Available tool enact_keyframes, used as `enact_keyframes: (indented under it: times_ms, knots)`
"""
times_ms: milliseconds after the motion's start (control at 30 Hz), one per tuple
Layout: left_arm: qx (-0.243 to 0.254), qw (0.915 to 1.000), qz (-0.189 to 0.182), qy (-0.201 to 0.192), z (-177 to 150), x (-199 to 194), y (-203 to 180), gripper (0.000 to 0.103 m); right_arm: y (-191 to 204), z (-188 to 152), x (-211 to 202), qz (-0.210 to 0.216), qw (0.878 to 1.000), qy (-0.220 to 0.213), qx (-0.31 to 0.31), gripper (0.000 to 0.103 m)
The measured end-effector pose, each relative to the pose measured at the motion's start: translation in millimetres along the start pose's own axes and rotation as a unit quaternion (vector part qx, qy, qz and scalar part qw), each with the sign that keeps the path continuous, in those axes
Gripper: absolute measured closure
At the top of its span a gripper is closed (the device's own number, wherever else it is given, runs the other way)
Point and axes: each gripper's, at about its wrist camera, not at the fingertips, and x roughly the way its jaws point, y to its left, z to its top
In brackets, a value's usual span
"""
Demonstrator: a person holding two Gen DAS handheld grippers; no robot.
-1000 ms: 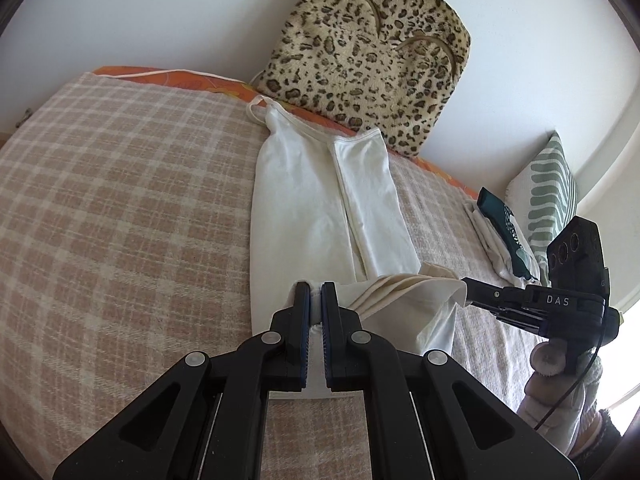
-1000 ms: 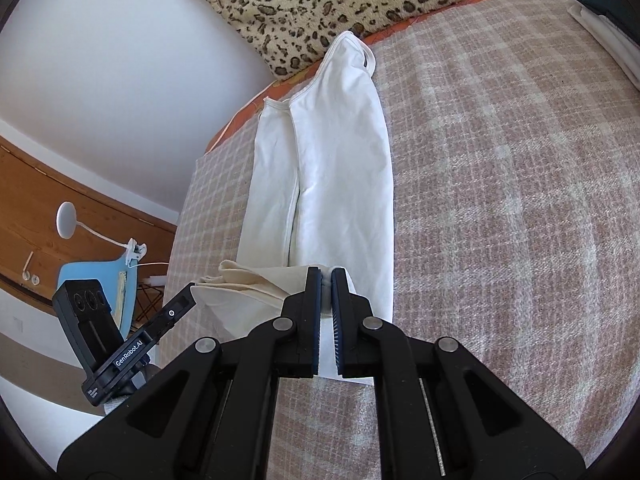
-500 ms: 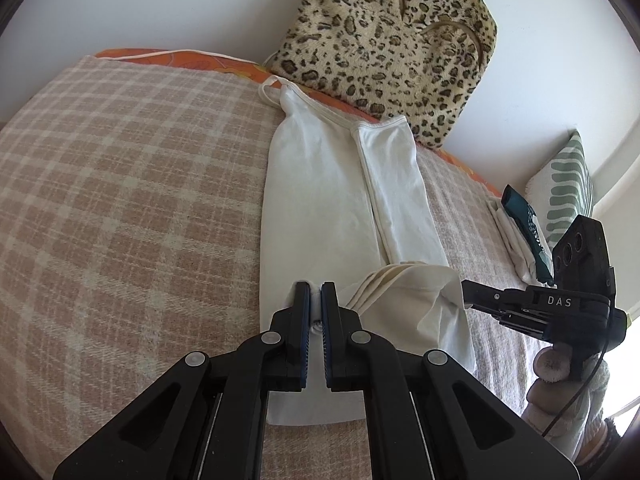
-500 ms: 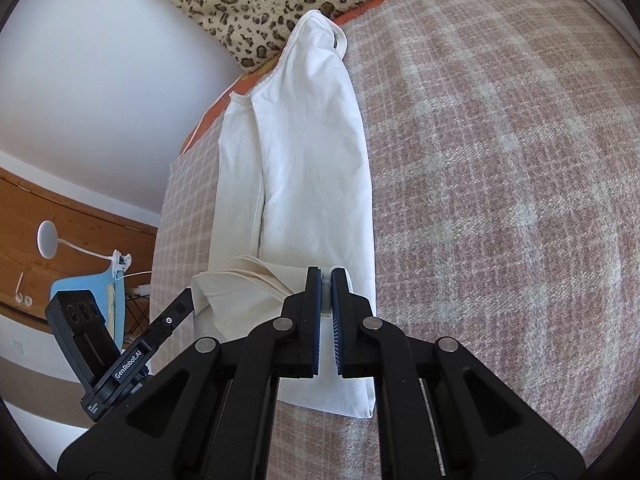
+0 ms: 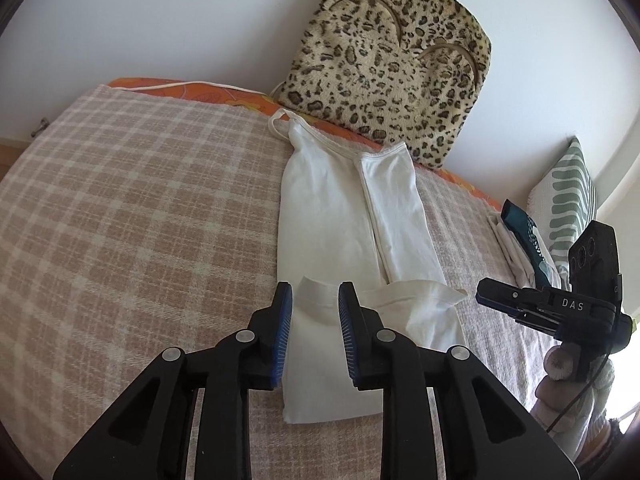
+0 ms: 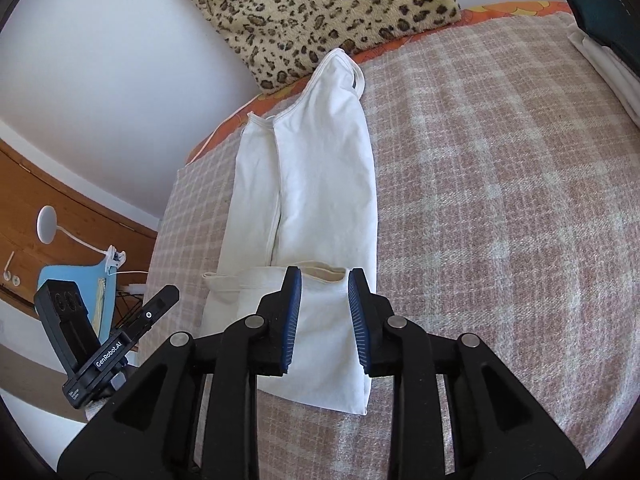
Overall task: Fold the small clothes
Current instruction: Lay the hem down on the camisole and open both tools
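Your white top (image 5: 336,208) lies lengthwise on the checked bed blanket (image 5: 132,216), its near end folded back over itself. Your left gripper (image 5: 315,304) and right gripper (image 6: 325,294) hover over that fold, jaws opening, pads off the cloth. A leopard-print cushion (image 5: 384,68) leans beyond the straps.

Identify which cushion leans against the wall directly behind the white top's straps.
The leopard-print cushion; the striped green-and-white cushion stands further right, beside the stacked clothes.
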Motion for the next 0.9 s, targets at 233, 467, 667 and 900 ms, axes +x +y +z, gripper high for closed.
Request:
enact_keyframes:
  times_ms: [233,467,667,900]
  knots:
    - [0.049,0.9985,-0.021,0.013,-20,1,-20,0.081,52,-28,10,0.004,0.991,0.019,-0.132,0.077]
    - [0.071,0.996,0.021,0.051,-31,37,-16,0.081,48,-37,41,-0.034,0.988,0.052,-0.145,0.077]
    - [0.07,0.9941,0.072,0.041,-25,39,5,0.081,26,-33,41,-0.12,0.981,0.047,-0.145,0.098]
    - [0.061,0.9946,0.08,0.025,-23,29,8,0.081,36,-39,34,-0.154,0.972,0.036,-0.176,0.093]
